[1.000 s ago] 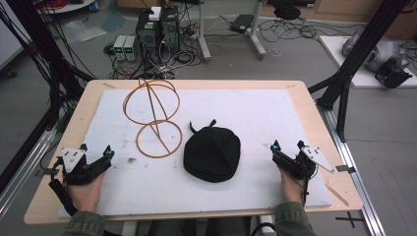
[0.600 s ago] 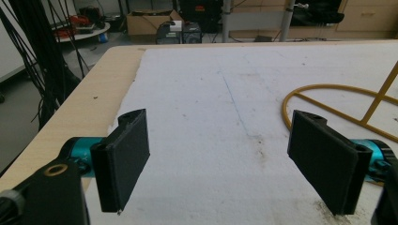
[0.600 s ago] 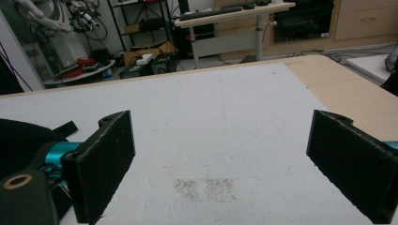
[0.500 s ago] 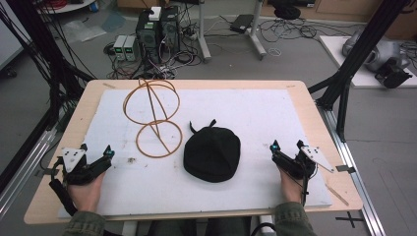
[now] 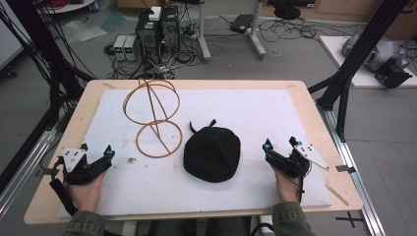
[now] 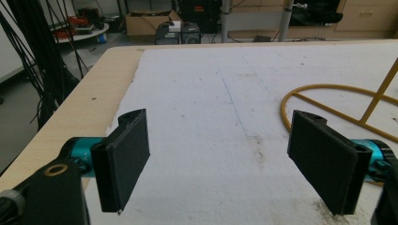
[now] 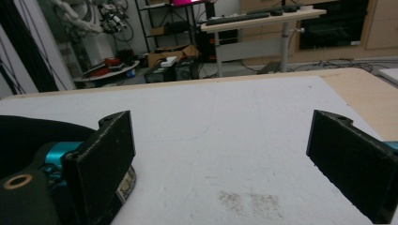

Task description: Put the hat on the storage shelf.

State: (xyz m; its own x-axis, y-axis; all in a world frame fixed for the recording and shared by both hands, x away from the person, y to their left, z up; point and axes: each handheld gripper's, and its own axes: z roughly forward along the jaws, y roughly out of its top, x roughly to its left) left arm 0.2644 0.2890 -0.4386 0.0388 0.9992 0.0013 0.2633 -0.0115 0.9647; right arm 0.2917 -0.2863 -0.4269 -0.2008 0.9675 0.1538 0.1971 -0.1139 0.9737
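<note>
My left gripper (image 5: 94, 153) rests at the near left of the white mat (image 5: 255, 108), jaws spread wide, nothing between them. My right gripper (image 5: 280, 145) sits at the near right, jaws equally wide apart and empty. The black cap (image 5: 212, 153) lies flat on the mat between the two, nearer the right gripper but not touching it; in the right gripper view its dark edge (image 7: 28, 133) shows just behind my left jaw. The wire stand (image 5: 152, 118) is upright left of the cap, base ring on the mat, ahead and to the right of my left gripper, well apart.
</note>
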